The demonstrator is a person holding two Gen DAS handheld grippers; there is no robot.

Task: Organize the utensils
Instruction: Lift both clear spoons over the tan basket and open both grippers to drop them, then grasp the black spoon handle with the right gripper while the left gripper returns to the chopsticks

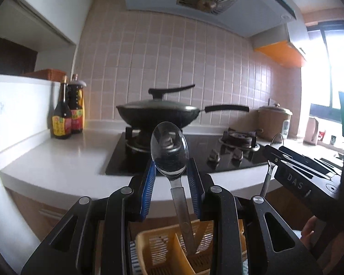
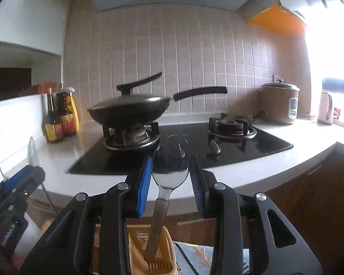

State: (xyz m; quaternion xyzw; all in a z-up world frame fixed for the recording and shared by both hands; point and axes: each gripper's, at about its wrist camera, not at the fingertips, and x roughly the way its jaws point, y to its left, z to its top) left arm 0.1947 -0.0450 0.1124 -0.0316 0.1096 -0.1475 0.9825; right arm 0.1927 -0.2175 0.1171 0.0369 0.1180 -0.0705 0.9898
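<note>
Holding, left: the left gripper [image 1: 170,171] pinches a steel spoon [image 1: 169,149] by the sides of its bowl between the blue pads [image 1: 148,183], bowl up and handle hanging down, so the handle can lead into a slot.
Holding, right: the right gripper [image 2: 170,174] pinches a second steel spoon [image 2: 170,162] the same way, its jaws pressed on the bowl's edges and the handle pointing down.
Utensil caddy: a yellow slotted caddy [image 1: 158,252] sits just below both grippers; its dividers make separate compartments, presumably one per utensil type.
Left spoon's place: the handle tip hangs over or just inside the caddy's middle divider area; from this angle I cannot tell whether it touches.
Right spoon's place: its handle tip hangs above the caddy [image 2: 149,249], near a slotted compartment; contact is likewise unclear.
Cloth: a patterned blue-and-tan mat [image 2: 195,259] lies beside the caddy, probably under it to keep it from sliding.
Step, as judged: both spoons look ready for sorting into a compartment, handle first.
Counter: the white worktop [image 1: 57,160] stands beyond, well apart from the spoons.
Hob: a black glass gas hob [image 2: 240,146] carries a lidded wok [image 2: 128,110] on its left burner.
Far items: two sauce bottles [image 1: 67,112] and a rice cooker [image 2: 278,104] stand against the tiled wall.
</note>
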